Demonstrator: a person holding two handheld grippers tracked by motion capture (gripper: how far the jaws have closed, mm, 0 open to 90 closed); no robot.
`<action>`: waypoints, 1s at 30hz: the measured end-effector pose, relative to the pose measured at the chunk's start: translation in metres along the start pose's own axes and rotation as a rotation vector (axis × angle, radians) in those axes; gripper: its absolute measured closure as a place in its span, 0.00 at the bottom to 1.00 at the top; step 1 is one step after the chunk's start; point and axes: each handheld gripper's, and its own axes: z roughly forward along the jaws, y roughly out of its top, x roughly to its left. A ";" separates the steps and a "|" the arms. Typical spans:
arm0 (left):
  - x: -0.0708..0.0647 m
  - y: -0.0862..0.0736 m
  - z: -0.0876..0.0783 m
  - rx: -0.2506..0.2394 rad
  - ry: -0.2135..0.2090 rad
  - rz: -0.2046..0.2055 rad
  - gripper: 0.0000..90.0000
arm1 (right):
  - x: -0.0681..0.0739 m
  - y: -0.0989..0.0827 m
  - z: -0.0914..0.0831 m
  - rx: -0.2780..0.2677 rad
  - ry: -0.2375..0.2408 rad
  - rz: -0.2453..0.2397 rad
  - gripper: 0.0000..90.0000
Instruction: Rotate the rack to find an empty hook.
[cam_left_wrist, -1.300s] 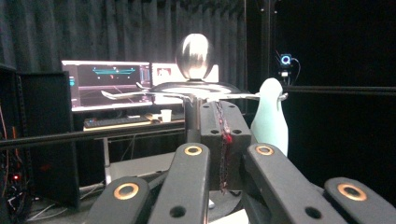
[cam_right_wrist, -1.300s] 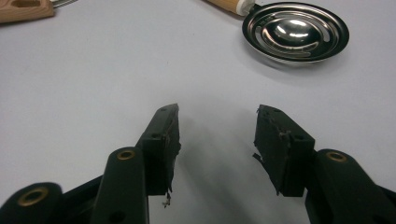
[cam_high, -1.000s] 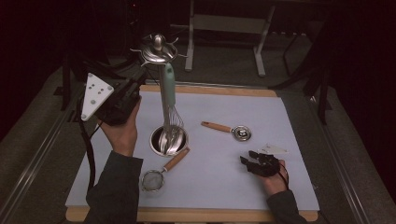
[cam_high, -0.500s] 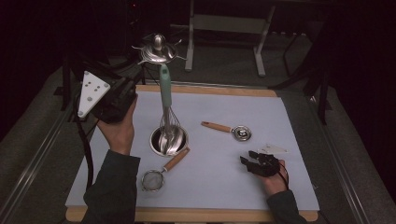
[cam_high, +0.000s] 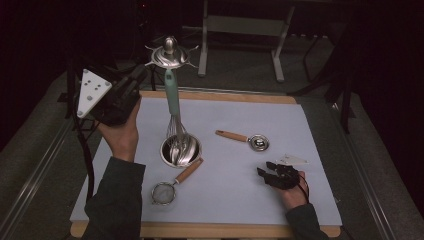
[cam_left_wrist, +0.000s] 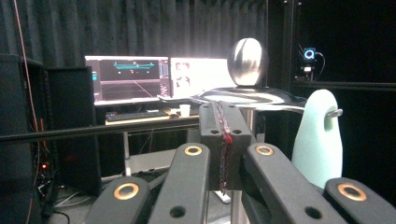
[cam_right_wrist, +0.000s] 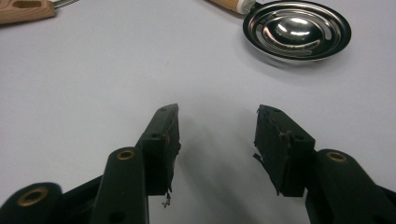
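Lid (cam_high: 169, 56) sits high above the table (cam_high: 300, 125), its rim clamped in the left tongs (cam_high: 141, 75), jaws shut tight on it. Whisk (cam_high: 174, 102) hangs from the lid's far side, wires down in the bowl (cam_high: 181, 150). Left gripper view: lid (cam_left_wrist: 247, 95) edge-on just past the shut tongs (cam_left_wrist: 223, 135), whisk handle (cam_left_wrist: 319, 135) to one side. Right tongs (cam_high: 267, 170) rest low on the table, well apart from the lid, open & empty. Right gripper view: tongs (cam_right_wrist: 217, 135) gaping over bare mat, strainer (cam_right_wrist: 298, 29) ahead.
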 end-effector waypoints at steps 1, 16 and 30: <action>0.001 0.000 0.000 0.001 0.002 0.001 1.00 | 0.000 0.000 0.000 0.000 0.000 0.000 0.55; 0.012 0.003 0.009 0.025 0.037 -0.002 1.00 | 0.000 0.000 0.000 0.000 0.001 0.002 0.55; 0.024 0.004 0.017 0.051 0.063 -0.027 1.00 | 0.000 0.000 0.000 0.000 0.002 0.000 0.55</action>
